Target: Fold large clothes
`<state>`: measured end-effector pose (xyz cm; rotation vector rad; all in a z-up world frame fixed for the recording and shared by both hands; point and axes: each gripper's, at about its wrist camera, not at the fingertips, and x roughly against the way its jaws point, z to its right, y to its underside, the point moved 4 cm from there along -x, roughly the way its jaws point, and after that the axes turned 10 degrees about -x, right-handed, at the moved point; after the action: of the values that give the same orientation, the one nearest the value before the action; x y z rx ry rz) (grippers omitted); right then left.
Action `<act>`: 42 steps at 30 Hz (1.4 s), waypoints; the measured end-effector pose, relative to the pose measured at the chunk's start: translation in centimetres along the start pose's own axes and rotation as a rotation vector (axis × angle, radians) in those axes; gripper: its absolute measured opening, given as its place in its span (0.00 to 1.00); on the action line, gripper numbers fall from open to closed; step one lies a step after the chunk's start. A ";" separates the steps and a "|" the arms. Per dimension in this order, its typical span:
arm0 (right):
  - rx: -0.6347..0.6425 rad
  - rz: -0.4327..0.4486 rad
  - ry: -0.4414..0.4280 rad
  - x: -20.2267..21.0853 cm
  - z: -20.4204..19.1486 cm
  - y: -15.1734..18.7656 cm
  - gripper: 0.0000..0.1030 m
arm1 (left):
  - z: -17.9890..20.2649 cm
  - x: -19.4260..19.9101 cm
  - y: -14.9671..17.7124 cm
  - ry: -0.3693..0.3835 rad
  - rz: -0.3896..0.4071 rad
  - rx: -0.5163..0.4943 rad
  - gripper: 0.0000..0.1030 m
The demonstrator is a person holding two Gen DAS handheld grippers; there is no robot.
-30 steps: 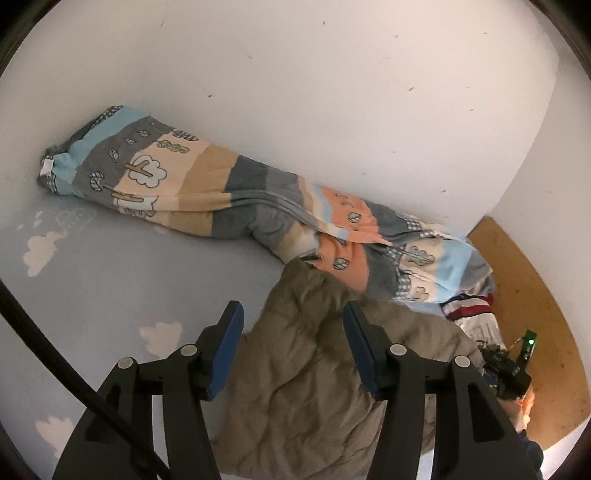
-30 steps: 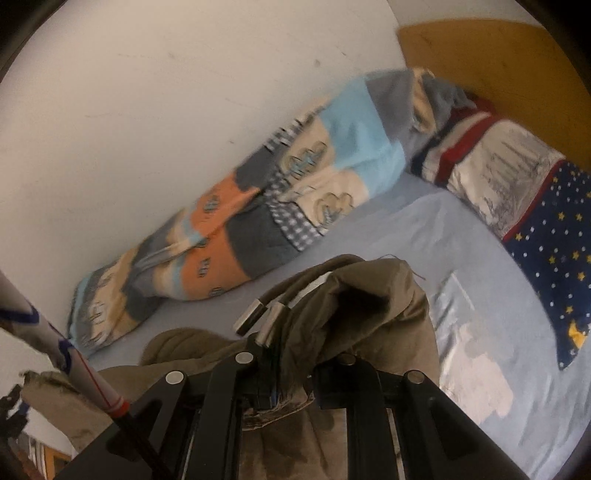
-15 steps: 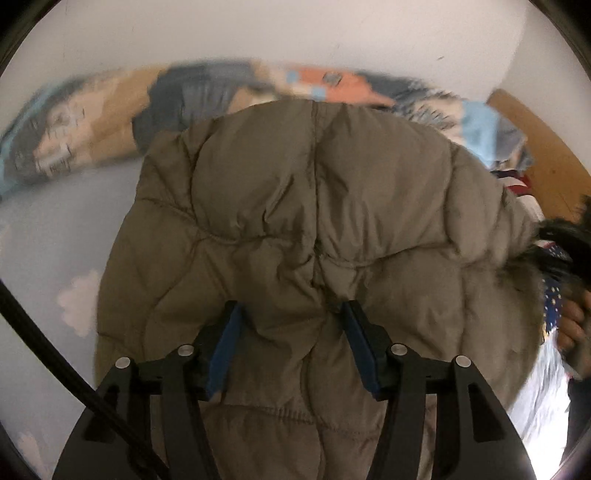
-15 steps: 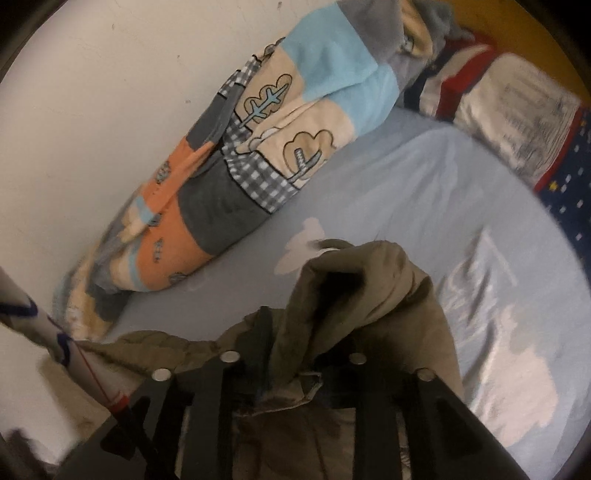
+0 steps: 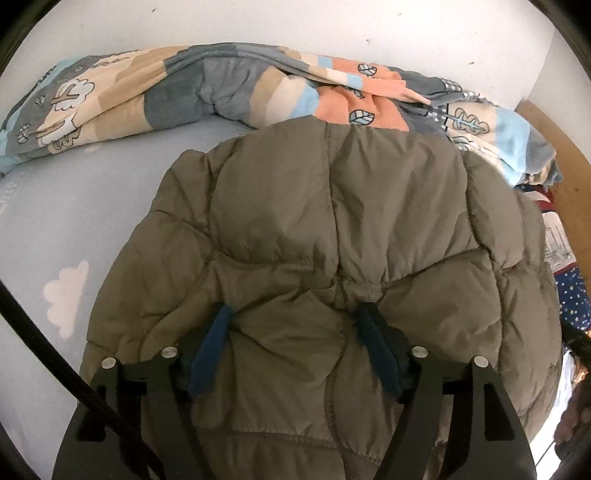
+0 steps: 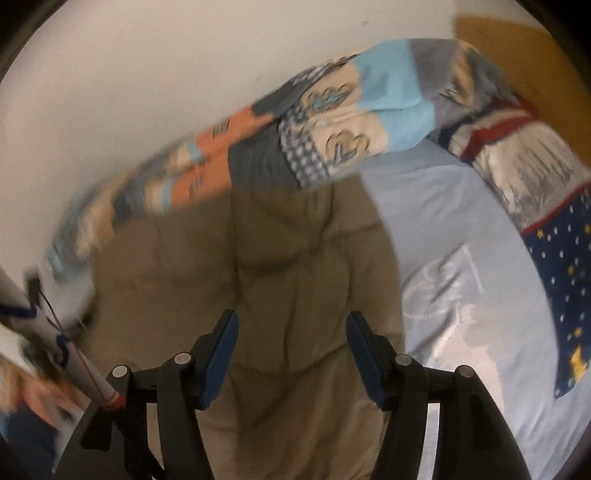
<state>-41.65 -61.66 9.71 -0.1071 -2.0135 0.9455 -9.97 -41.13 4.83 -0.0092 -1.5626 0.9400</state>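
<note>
Your left gripper (image 5: 295, 347) sits low over the olive padded jacket (image 5: 332, 229), its blue fingers (image 5: 208, 354) spread wide and pressed into a puffed bulge of quilting that fills the gap between them. Whether they pinch that bulge or merely rest on it, you cannot tell from this view. Your right gripper (image 6: 290, 354) hovers above the same jacket (image 6: 295, 295) with its fingers (image 6: 218, 354) well apart and nothing between them but the cloth below.

The jacket lies on the bed (image 5: 66, 206), spread over the light blue sheet with cloud prints. Its far edge reaches, and in the left view overlaps, the patchwork quilt (image 5: 229, 88) bunched along the wall (image 5: 295, 26). To the right of the jacket lie a red-striped pillow (image 6: 517, 158) and a navy star-print cloth (image 6: 565, 280), with a wooden headboard (image 6: 517, 40) beyond them.

By the look of it you are early in the fold: the jacket is laid out as one broad padded mass, and no crisp fold line shows. The sleeves and the halving of the body seem yet to be done.

Much is hidden. The near hem runs under both grippers and out of frame, the sleeves cannot be picked out, and the right view is smeared with motion blur, so the jacket's left edge there is uncertain.
</note>
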 end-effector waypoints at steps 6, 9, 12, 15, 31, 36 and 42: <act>-0.052 -0.110 0.034 -6.1 1.5 2.0 0.65 | -0.6 -1.8 0.0 -0.047 0.021 -0.004 0.82; -0.063 -0.125 0.050 -7.0 1.6 2.0 0.65 | -0.4 -2.3 -0.2 -0.102 -0.009 -0.005 0.83; -0.085 -0.151 0.063 -6.4 1.7 1.5 0.65 | 0.0 0.0 0.2 -0.136 -0.015 0.007 0.82; -0.101 -0.103 0.066 -2.5 1.2 1.5 0.64 | 0.8 4.9 1.8 -0.089 0.060 -0.009 0.81; -0.180 0.035 -0.080 9.5 -7.9 10.4 0.65 | 6.7 15.0 11.1 -0.139 0.173 -0.023 0.81; -0.113 0.052 -0.029 7.1 -8.5 9.8 0.65 | 7.1 12.3 10.3 -0.154 0.152 -0.063 0.81; -0.128 -0.012 -0.012 2.3 -8.4 9.0 0.65 | 5.2 7.9 10.8 -0.120 0.048 -0.007 0.82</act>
<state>-39.13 -49.51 8.03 -0.1600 -2.0832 0.8115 -21.63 -32.82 5.78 0.0044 -1.6828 0.9880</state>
